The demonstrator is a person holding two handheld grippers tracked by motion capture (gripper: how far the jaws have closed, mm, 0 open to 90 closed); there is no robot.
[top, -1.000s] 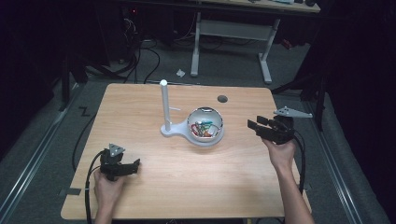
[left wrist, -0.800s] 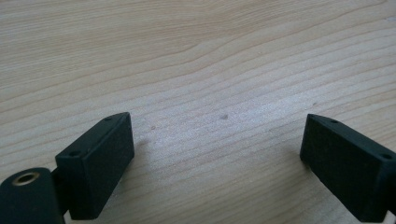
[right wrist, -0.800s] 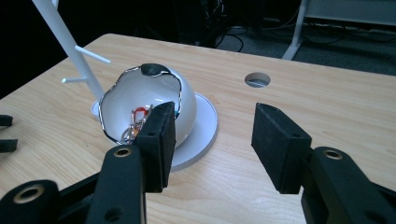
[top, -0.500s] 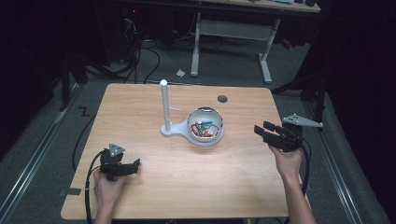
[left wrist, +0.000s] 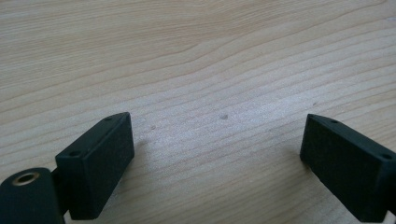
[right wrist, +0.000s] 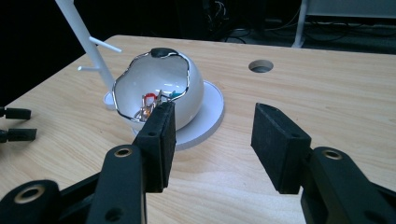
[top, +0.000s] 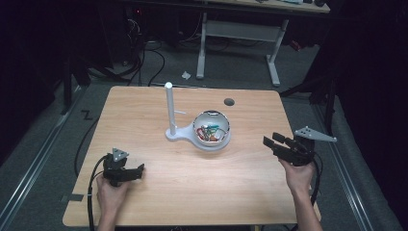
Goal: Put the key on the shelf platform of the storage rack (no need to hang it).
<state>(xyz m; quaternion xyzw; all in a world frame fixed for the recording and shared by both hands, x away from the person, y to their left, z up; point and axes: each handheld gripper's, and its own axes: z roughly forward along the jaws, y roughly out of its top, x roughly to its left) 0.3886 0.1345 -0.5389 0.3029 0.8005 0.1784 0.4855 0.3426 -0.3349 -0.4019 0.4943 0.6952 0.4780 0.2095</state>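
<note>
A white egg-shaped bowl (top: 211,130) with a jagged rim holds several small coloured pieces; in the right gripper view the bowl (right wrist: 161,88) sits on a round white base. A white post (top: 169,108) with short pegs rises beside it. My right gripper (top: 271,141) hovers near the table's right edge, open and empty, its jaws pointing left at the bowl. In its own view the right gripper (right wrist: 212,140) frames bare wood. My left gripper (top: 139,169) rests at the front left, open, nothing between its jaws. Its own view has the left gripper (left wrist: 217,163) over plain tabletop.
The wooden table (top: 144,120) has a round cable hole (top: 229,102) at the back right. Beyond it stand a white desk frame (top: 240,33) and cables on a dark floor. The left gripper's jaw tips (right wrist: 16,123) appear at the far left of the right gripper view.
My right gripper has drifted down and toward the table's front right edge, away from the bowl, its grey plate now hanging past the edge. The left gripper has stayed put.
</note>
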